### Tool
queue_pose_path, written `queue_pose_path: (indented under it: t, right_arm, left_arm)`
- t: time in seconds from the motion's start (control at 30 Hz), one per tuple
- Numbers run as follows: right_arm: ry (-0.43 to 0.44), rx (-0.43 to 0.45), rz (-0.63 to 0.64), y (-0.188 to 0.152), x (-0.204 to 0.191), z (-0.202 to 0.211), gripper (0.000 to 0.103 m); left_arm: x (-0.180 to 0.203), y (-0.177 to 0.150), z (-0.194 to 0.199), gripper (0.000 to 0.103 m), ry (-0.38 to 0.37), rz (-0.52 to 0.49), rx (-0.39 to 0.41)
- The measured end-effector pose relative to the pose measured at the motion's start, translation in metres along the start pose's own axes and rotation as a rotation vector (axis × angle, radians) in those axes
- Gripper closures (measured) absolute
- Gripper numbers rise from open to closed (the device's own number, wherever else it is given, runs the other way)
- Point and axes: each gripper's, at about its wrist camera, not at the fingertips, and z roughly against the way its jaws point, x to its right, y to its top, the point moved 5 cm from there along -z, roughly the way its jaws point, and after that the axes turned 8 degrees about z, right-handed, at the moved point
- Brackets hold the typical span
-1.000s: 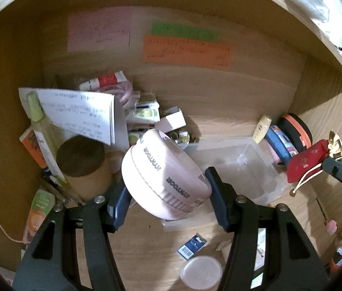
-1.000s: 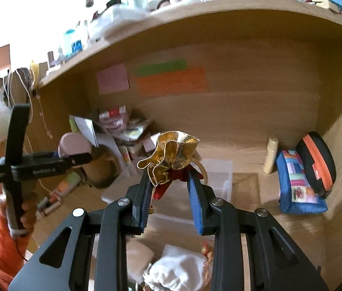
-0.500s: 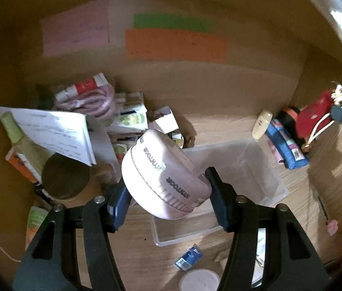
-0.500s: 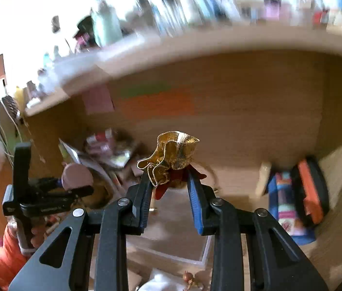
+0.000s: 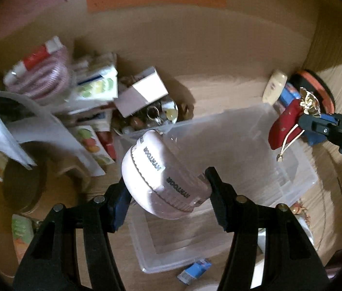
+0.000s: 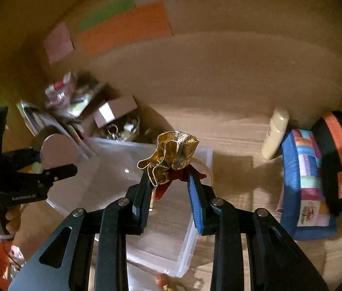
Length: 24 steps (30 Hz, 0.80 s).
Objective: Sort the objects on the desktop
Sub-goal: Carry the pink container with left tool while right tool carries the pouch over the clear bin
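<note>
Pink round case (image 5: 163,181) sits clamped between the left gripper (image 5: 168,189) fingers, held in the air over the clear plastic bin (image 5: 299,169), and the left wrist view gives us its lettering, upside down and hard to make out, something like "INMTOOR", printed twice along the rim. Over to the right gripper (image 6: 168,181): jaws pinched tight on the red pouch with the gold ruffled top (image 6: 173,155), also up above the bin. Only the left view shows the pouch's red body and its dangling cord (image 5: 287,140); the right view shows mostly the gold frill. The right view alone shows the full patchwork blue pouch (image 6: 301,184) and the black-and-orange case (image 6: 340,162) against the desk's right wall, a cream bottle (image 6: 275,133) beside them. Orange, green and pink paper notes (image 6: 122,29) on the back panel; their writing is unreadable. Blurred clutter of packets and papers (image 5: 69,92) fills the back-left corner.
</note>
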Motion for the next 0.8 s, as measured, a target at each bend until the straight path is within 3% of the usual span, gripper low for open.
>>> queue_pose_path:
  t: [0.53, 0.8]
  right_arm:
    - [-0.047, -0.175, 0.181, -0.019, -0.019, -0.066, 0.076]
    - [-0.076, -0.191, 0.281, -0.014, -0.035, -0.074, 0.072]
  left_arm:
    - [0.008, -0.002, -0.062, 0.045, 0.035, -0.064, -0.147]
    - [0.015, -0.004, -0.069, 0.045, 0.037, -0.109, -0.153]
